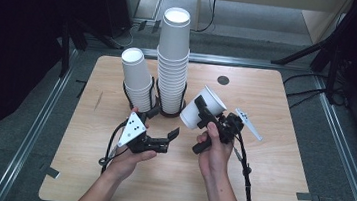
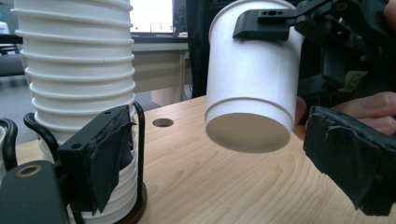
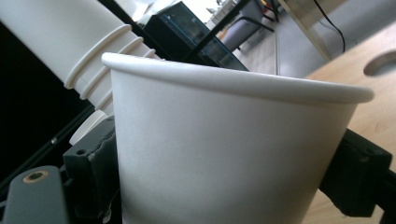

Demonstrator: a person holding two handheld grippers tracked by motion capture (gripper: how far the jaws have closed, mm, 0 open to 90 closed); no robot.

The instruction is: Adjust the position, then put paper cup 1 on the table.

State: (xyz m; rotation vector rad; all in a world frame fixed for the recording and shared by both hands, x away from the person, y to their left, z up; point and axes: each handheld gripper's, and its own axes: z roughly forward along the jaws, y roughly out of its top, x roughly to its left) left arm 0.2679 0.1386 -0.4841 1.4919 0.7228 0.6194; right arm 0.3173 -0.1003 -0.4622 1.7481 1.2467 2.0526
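One paper cup (image 1: 200,109) sat clamped in right gripper (image 1: 204,114), jaws across wall; left gripper (image 1: 163,129) gaped empty. Cup looked light, thin-walled, crushable; hold best kept gentle, near stiffer rim.

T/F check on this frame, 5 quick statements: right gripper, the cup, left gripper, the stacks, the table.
1. The right gripper is shut on a single paper cup. True.
2. The held cup stands upright on the table. False: it is tilted and off the wood, as the left gripper view shows.
3. The left gripper holds a cup as well. False: its jaws are open with nothing between them.
4. Two cup stacks stand in dark wire holders, the tall stack to the right of the short stack in the high view. True.
5. The table has a round hole near its far edge. True.
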